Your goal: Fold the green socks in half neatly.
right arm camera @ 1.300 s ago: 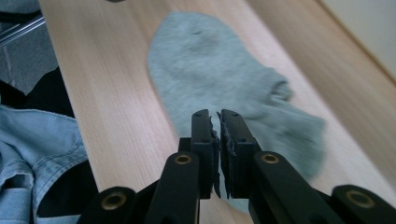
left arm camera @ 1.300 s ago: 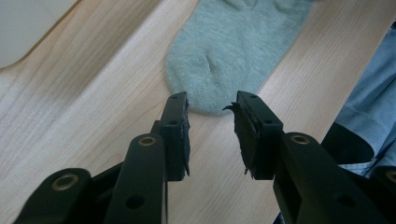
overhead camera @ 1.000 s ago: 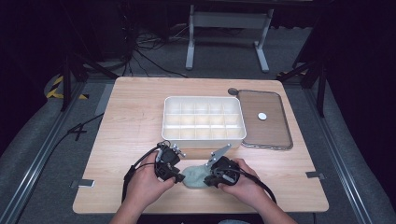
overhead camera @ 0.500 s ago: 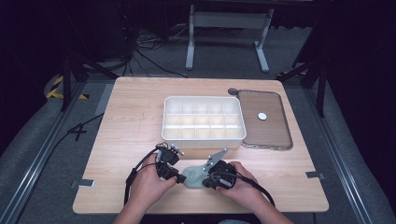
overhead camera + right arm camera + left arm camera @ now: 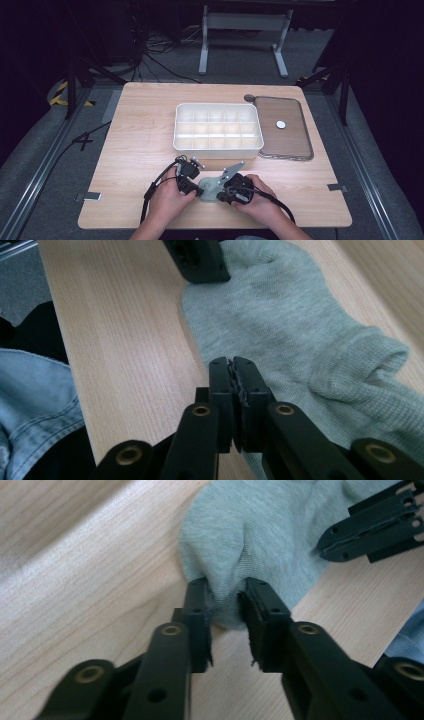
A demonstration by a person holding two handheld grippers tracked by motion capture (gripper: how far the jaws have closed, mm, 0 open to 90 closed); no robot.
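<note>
Both tongs grip the pale grey knitted ankle sock (image 5: 209, 186) lying on the wooden surface (image 5: 140, 130) near the white compartment box (image 5: 218, 129): left tongs (image 5: 226, 591) pinching a fold, right tongs (image 5: 232, 365) apparently clamped on its edge, so folding or lifting likely comes next.

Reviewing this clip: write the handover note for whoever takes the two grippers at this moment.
Left gripper: jaws pinch a fold at one end of the grey sock.
Right gripper: jaws shut on the sock's edge near its other end.
The sock lies flat on the table near the front edge, between both hands.
The white compartment tray and its lid sit behind, untouched.
Done: both ends gripped.
Left: probably folding or lifting the sock; nothing is in the tray yet.
</note>
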